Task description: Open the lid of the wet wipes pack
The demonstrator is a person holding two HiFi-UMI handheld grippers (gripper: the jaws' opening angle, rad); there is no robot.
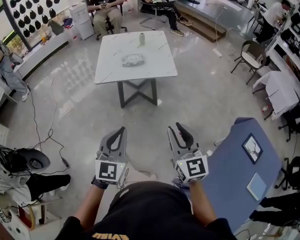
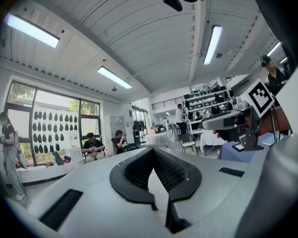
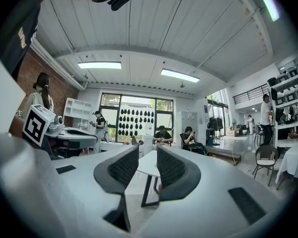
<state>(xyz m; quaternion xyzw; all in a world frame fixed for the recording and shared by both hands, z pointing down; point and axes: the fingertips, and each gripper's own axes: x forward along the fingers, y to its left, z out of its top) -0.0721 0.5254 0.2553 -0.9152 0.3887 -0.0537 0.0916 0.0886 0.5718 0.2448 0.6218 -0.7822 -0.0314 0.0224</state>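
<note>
The wet wipes pack (image 1: pixel 132 60) lies flat near the middle of a white table (image 1: pixel 110 69) well ahead of me, with a small pale cylinder (image 1: pixel 142 38) standing behind it. Both grippers are held level in front of my body, far short of the table. My left gripper (image 1: pixel 122 131) (image 2: pixel 151 150) is shut, its tips touching with nothing between them. My right gripper (image 1: pixel 176 128) (image 3: pixel 147 153) is open, with a gap between its pads; through that gap I see only the distant white table (image 3: pixel 148 168). Neither gripper holds anything.
A blue-topped table (image 1: pixel 235 164) with a framed tablet (image 1: pixel 252 148) stands close at my right. Two seated people (image 1: pixel 105 1) are beyond the white table. A chair (image 1: pixel 250 56) and shelves are at far right. Bags (image 1: pixel 20 161) and cables lie on the floor at left.
</note>
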